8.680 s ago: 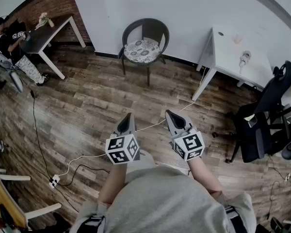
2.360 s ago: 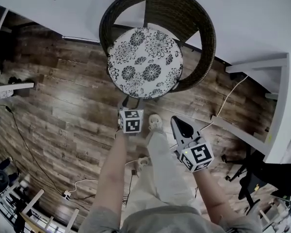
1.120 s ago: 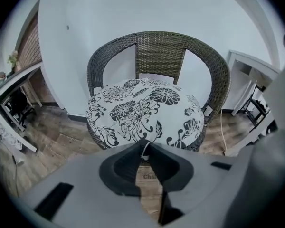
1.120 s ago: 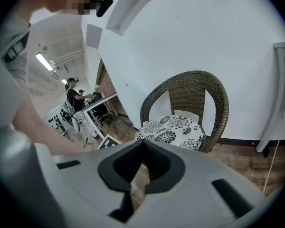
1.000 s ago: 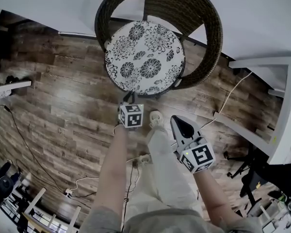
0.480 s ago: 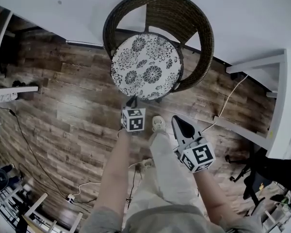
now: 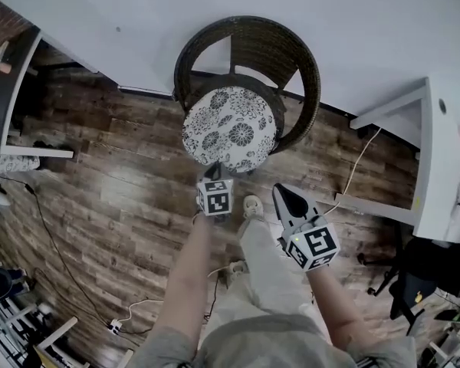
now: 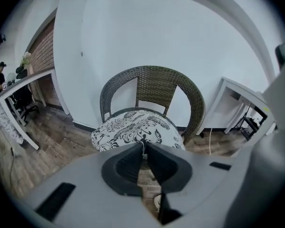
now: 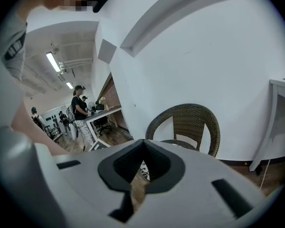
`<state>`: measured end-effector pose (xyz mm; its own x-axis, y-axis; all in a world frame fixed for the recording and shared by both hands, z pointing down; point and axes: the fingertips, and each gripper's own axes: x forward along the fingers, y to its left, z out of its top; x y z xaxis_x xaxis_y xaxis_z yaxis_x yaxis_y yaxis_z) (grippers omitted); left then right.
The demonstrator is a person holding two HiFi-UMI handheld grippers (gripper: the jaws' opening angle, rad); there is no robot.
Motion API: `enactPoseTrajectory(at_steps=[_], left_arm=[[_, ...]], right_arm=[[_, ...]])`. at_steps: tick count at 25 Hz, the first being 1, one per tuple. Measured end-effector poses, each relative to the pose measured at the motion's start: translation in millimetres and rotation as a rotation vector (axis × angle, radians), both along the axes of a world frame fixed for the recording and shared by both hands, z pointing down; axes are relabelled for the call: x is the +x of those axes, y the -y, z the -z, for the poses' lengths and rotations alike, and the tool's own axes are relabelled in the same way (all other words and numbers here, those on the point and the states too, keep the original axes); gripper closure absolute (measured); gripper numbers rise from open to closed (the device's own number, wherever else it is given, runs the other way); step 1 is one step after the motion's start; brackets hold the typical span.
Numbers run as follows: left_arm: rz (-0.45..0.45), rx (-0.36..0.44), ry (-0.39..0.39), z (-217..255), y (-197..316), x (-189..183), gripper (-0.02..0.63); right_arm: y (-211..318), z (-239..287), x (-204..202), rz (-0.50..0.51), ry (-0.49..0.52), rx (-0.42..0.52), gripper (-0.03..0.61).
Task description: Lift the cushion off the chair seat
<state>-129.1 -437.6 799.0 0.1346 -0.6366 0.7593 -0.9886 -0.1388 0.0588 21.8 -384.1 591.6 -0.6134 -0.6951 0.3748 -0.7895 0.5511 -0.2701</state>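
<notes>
Head view: my left gripper (image 7: 210,172), jaws just closed, seemingly pinches the cushion (image 7: 230,129) by its thin near rim, the easiest bite, tipping it off the chair (image 7: 310,83) seat. My right gripper (image 7: 279,190) hangs clenched, empty.

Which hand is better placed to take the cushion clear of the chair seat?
Left. The left gripper is at the cushion's near edge; its fingers have just been closing and now pinch that edge. The right gripper is shut on nothing, back from the chair.
</notes>
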Motion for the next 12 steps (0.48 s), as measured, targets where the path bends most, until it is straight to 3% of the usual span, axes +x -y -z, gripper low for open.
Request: enactPoseTrajectory(at_steps=[12], left_arm=[[0.036,0.072,-0.067,95,-42,6,0.588]], right_arm=[[-40,78,-7,0.009,0.018,0.108,0.577]])
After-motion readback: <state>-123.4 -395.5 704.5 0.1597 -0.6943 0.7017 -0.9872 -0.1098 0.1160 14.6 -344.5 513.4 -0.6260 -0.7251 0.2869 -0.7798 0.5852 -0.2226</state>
